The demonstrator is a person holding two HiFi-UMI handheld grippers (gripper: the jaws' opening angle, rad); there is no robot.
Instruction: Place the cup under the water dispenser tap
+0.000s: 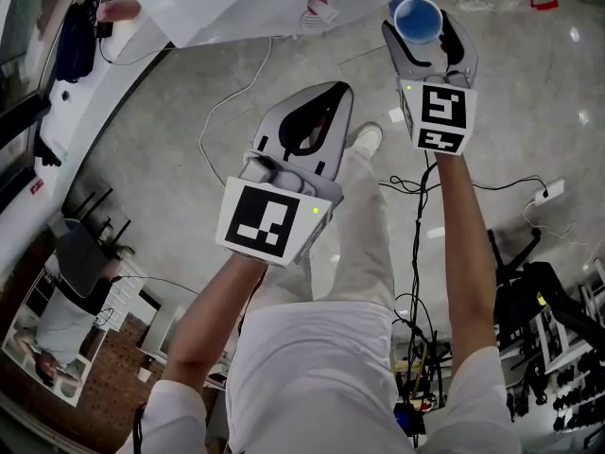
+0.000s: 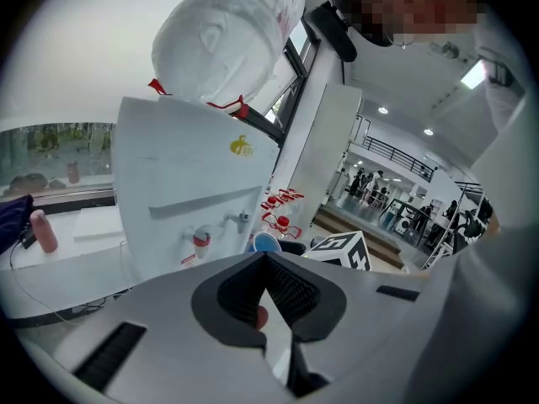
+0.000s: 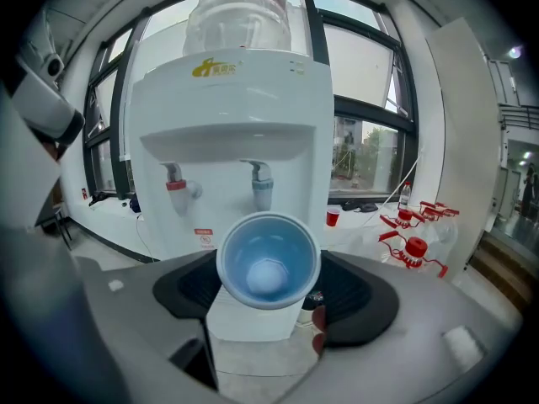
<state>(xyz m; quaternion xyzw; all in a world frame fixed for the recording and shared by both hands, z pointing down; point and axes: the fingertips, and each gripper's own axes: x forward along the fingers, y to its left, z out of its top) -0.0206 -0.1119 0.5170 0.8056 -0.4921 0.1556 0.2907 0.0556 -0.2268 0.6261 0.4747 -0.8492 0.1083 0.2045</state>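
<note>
Water dispenser [image 3: 236,141], seen head-on from the right gripper view: it fills the middle of the scene because I have the carrying arm squared to its front, which I judge to be the approach stage of the task. An inverted water bottle [image 3: 238,11] sits on top of the dispenser. The left hand-held gripper [image 2: 265,286] hangs off to one side of the dispenser's front, its jaws drawn together on nothing. I take it that it is parked there to leave the front of the dispenser free. The right hand-held gripper [image 3: 269,297] faces the dispenser's front panel with its jaws clamped on either side of the blue cup [image 3: 268,262]. The cup is held in the air in front of the dispenser, not yet beneath any tap. Its mouth is turned back toward the gripper's camera, so the pale base shows inside. In the right gripper view the rim lies just below the blue tap [image 3: 261,183] and to the right of the red tap [image 3: 175,185]. That alignment suggests the blue tap as the likely target, though the task sentence does not say which.
</note>
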